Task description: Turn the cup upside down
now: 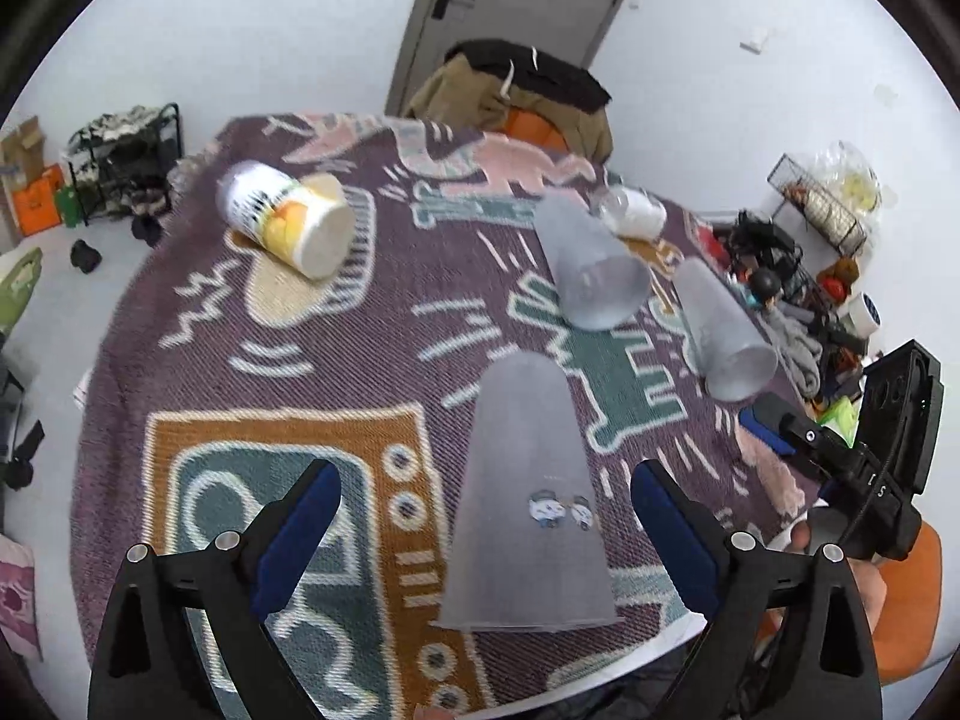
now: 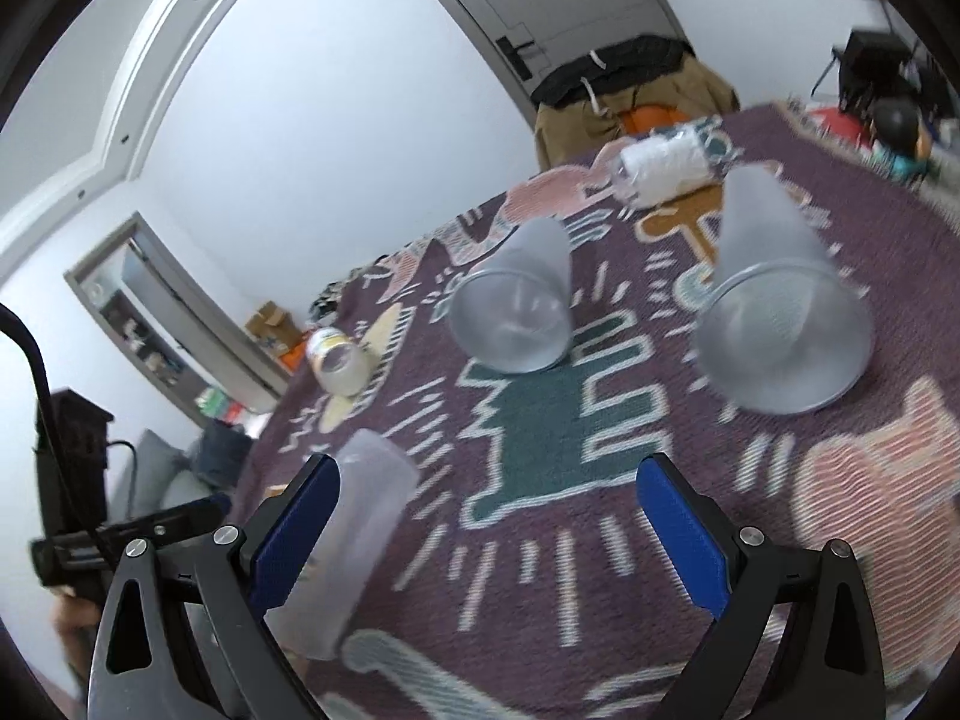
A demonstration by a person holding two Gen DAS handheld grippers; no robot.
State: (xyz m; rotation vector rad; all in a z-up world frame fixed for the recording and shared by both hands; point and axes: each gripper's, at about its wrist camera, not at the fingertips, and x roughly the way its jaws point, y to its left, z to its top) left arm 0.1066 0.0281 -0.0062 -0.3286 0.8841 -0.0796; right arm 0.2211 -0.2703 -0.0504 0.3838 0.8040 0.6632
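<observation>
Between the blue pads of the left hand-held gripper (image 1: 486, 516), near the front edge of the bench (image 1: 372, 324): one frosted grey cup (image 1: 528, 516), mouth down, base up, small cartoon print on its wall; jaws spread wide, neither pad touching it. Further back on the patterned cloth: two more frosted cups lying on their sides, mouths toward the cameras, the left-hand one (image 2: 516, 306) and the right-hand one (image 2: 780, 324) well apart. Also on the bench: a white-and-yellow canister (image 1: 288, 216) on its side, and a clear bottle (image 2: 666, 165) at the far edge. Right hand-held gripper (image 2: 489, 522): jaws apart, nothing held, hovering above the cloth short of the two lying cups. Step judged in hand: the near cup already stands inverted and looks released; a lying cup appears next. Next move calls for closing across a tapered wall, lifting, turning the mouth downward and setting the rim flat; thin, slippery plastic may roll or squeeze out.
</observation>
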